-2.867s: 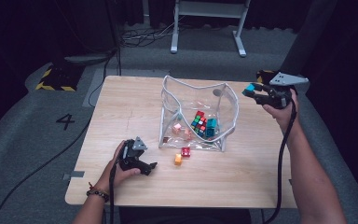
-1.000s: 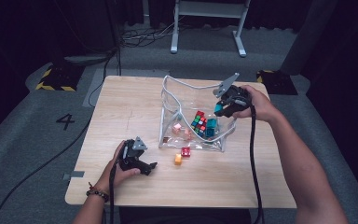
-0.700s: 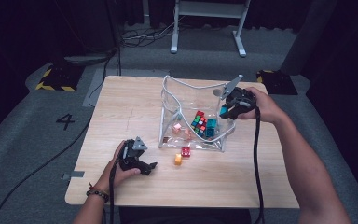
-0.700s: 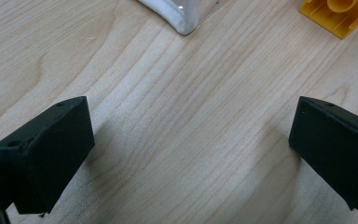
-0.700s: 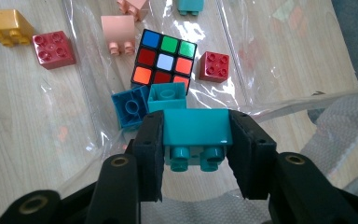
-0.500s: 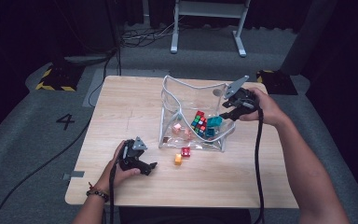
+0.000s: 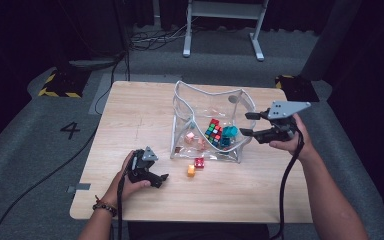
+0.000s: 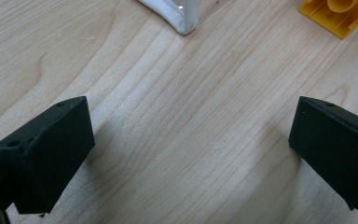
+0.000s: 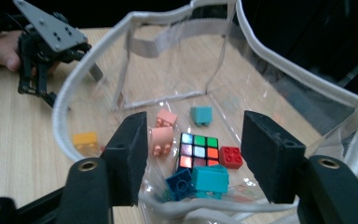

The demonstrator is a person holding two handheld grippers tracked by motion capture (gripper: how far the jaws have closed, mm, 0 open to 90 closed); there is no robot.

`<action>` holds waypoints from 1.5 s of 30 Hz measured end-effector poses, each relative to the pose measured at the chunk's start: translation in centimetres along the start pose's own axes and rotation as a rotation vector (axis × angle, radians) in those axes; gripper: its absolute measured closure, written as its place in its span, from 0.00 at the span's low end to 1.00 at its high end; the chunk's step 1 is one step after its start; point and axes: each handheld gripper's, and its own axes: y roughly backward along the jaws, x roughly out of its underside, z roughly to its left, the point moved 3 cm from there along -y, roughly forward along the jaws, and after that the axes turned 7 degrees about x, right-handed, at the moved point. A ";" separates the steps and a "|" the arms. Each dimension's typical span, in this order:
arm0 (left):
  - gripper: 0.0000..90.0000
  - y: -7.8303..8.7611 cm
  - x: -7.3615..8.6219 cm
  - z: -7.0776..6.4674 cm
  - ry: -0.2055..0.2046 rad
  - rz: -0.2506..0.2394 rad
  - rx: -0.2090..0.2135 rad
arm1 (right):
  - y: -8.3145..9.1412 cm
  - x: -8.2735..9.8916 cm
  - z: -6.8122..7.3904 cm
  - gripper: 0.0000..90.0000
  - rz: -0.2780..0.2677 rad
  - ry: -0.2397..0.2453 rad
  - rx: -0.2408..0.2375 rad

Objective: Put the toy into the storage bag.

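Jaws parted and empty, my right gripper has just been opening beside the clear bag; the teal block lies inside. Left gripper rests spread on the table. Next, I judge: fetch the yellow brick.

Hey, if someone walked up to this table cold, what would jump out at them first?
Probably the clear bag standing open mid-table, with a colourful puzzle cube and bright toy bricks inside. Next, the right claw at the bag's right edge, jaws open with nothing between them, having just been opening. Then the red brick and orange brick loose on the wood in front of the bag.
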 end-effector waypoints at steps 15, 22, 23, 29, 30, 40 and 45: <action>0.00 0.0 0.0 0.0 0.001 0.000 0.000 | 1.3 2.7 6.5 0.45 -0.133 -0.043 -0.106; 0.00 0.0 0.0 0.0 0.000 0.000 0.000 | -1.3 3.8 10.1 0.46 -0.091 -0.029 -0.204; 0.00 0.0 0.0 0.0 0.001 0.000 0.000 | -1.8 3.9 10.6 0.46 -0.083 -0.026 -0.220; 0.00 0.0 0.0 0.0 -0.002 0.004 0.002 | -5.3 4.4 13.9 0.46 -0.028 0.012 -0.291; 0.00 0.0 0.0 0.0 -0.002 0.003 0.003 | -6.0 4.5 14.4 0.46 -0.013 0.013 -0.288; 0.00 0.0 0.0 0.0 -0.001 0.005 0.004 | -12.4 5.2 15.7 0.45 0.068 0.050 -0.248; 0.00 0.0 0.0 0.0 0.000 0.004 0.004 | -14.0 5.7 15.1 0.46 0.088 0.065 -0.207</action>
